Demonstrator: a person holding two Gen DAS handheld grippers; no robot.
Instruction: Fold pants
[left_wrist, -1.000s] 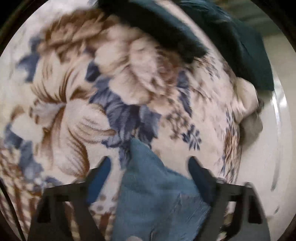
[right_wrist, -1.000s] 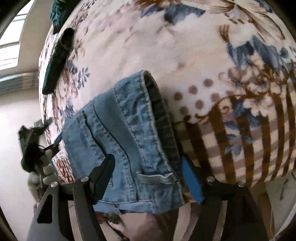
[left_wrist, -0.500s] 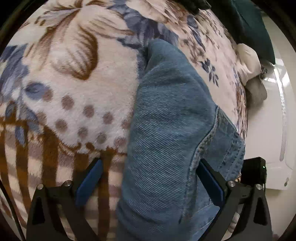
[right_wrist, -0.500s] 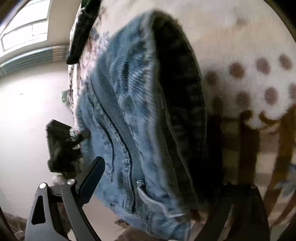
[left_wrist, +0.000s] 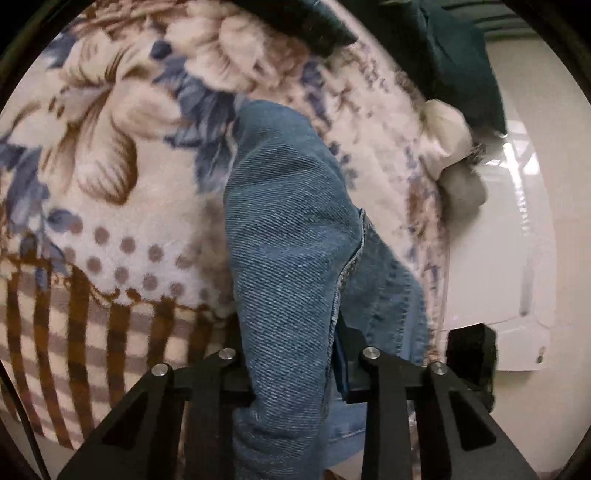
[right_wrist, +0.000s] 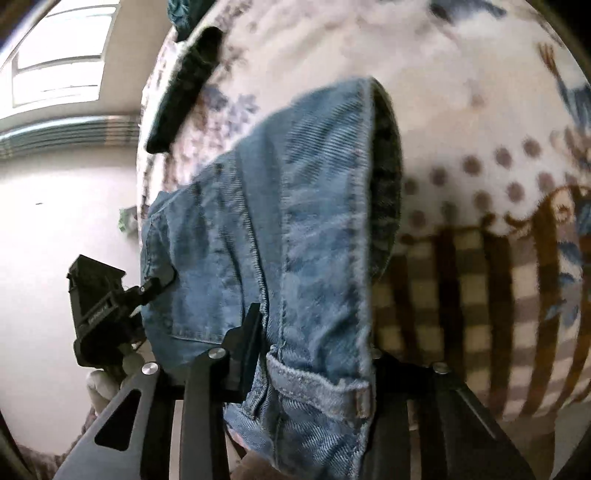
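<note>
Blue denim pants (left_wrist: 291, 251) lie on a floral blanket (left_wrist: 122, 206) near its striped edge. In the left wrist view my left gripper (left_wrist: 291, 373) is shut on a thick fold of the denim, which rises between the jaws and hides the left pad. In the right wrist view my right gripper (right_wrist: 314, 354) is shut on the waistband end of the pants (right_wrist: 295, 229), by a belt loop (right_wrist: 317, 387). The left gripper (right_wrist: 107, 310) shows at the far side of the pants, holding their other edge.
A dark green garment (left_wrist: 454, 55) lies at the blanket's far end and shows as a dark strip in the right wrist view (right_wrist: 184, 85). A white rolled cloth (left_wrist: 450, 136) sits by the bed's right edge. Pale floor (right_wrist: 55, 221) lies beyond it.
Both grippers have closed from open onto the pants. The left one pulled back along the leg fold; the right one clamped the waistband.
</note>
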